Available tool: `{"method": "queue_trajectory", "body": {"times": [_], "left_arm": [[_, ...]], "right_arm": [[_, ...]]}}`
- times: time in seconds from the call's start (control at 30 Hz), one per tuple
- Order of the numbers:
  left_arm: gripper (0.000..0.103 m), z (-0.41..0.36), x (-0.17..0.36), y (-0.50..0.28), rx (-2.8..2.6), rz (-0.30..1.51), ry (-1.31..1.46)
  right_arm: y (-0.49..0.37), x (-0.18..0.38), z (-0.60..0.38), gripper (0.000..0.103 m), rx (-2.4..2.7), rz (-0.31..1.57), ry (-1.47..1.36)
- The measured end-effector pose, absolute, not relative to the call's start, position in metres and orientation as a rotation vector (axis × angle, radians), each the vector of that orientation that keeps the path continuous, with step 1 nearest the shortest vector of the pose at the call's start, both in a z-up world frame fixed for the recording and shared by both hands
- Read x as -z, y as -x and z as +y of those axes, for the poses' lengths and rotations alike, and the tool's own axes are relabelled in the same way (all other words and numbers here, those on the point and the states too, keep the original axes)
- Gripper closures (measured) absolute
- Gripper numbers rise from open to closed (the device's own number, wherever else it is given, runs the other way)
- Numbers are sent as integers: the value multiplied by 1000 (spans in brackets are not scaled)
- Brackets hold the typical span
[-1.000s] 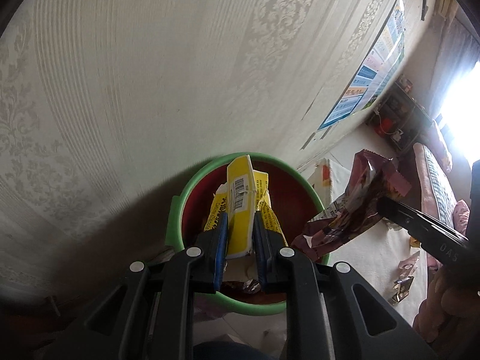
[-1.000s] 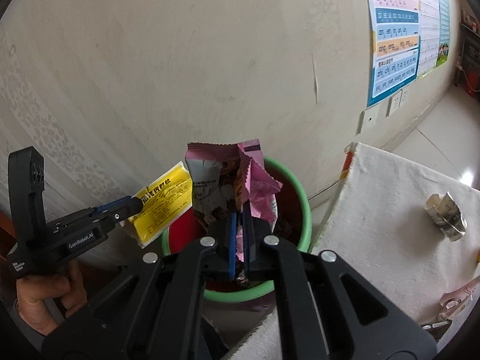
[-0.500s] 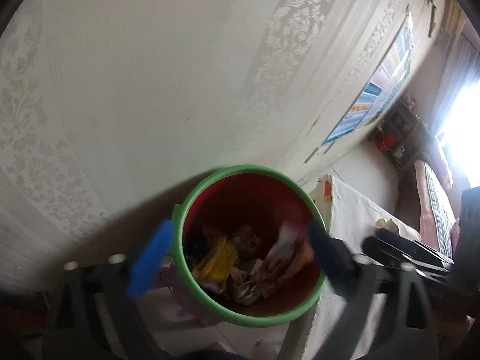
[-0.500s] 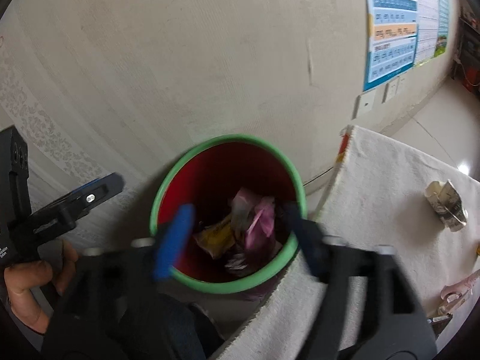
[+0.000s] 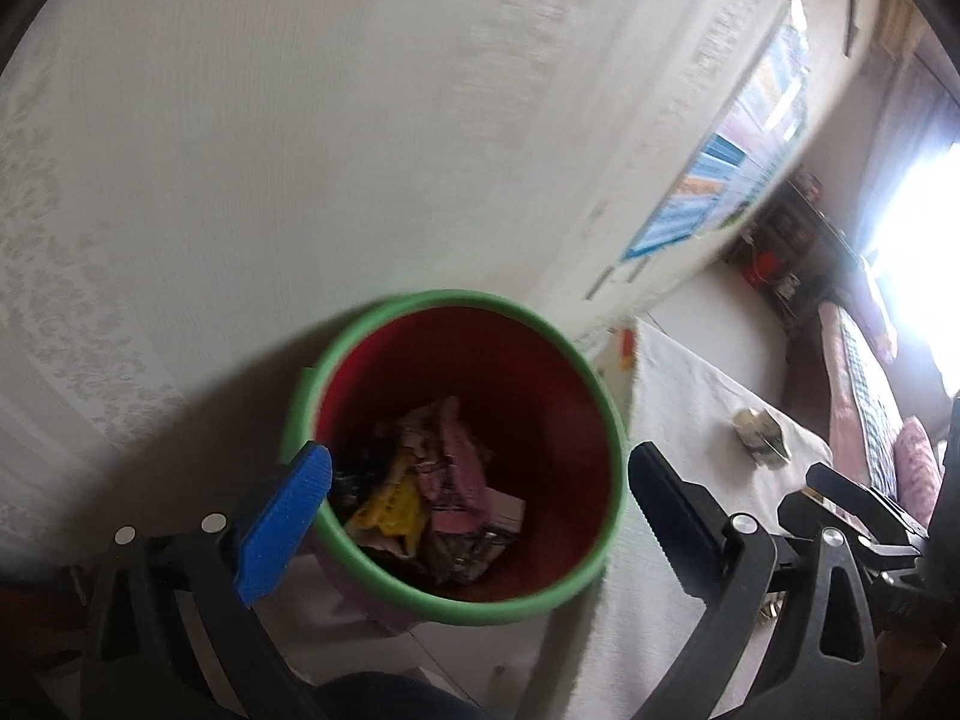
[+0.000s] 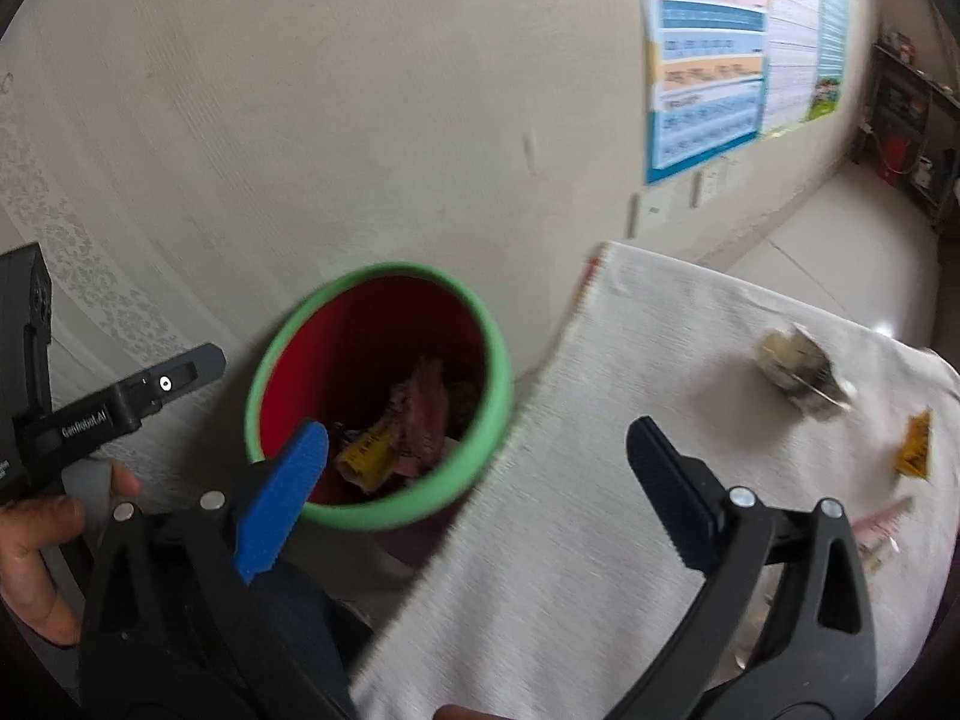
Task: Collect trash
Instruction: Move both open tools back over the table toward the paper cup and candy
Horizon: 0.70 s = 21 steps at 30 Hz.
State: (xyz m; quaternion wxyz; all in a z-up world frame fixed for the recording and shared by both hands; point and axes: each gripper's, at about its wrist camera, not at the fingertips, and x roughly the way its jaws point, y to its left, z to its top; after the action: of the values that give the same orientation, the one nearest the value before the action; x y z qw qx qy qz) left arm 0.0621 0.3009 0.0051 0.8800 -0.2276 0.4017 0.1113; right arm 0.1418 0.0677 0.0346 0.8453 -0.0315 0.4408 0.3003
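The crumpled wrapper (image 6: 801, 373) lay on the white-clothed desk (image 6: 600, 420), up and to the right of the right claw (image 6: 474, 495), beyond its right finger and well apart from it. Blur kept its long axis from being read with any certainty; it seemed to run slantwise, down toward the right. Further right lay a small yellow scrap (image 6: 914, 447), and below that a pink wrapper (image 6: 882, 525) near the desk's edge, both to the right of that same finger.

The right claw stood wide open with nothing between its fingers; its jaws had just been opening. It looked across the seam where the green-rimmed red bin (image 6: 384, 276) met the desk, the bin behind its left finger and the cloth behind its right. Pink and yellow wrappers lay inside the bin.

The left claw (image 5: 477, 495) was likewise spread to its full width and empty, and sat squarely over the bin (image 5: 456, 300), its fingers flanking the rim. From there the crumpled wrapper (image 5: 761, 437) showed far off to the right, past the right finger.

The right hand appeared the nearer one, so the next pick probably fell to it: a swing rightward and forward over the cloth.
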Motion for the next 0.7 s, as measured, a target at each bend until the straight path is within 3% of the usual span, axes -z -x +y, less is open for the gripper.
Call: {"method": "queue_trajectory", "body": {"times": [0.7], "left_arm": [[8, 113, -11, -122, 101, 902, 307]], "right_arm": [[-142, -38, -154, 5, -276, 920, -58]]}}
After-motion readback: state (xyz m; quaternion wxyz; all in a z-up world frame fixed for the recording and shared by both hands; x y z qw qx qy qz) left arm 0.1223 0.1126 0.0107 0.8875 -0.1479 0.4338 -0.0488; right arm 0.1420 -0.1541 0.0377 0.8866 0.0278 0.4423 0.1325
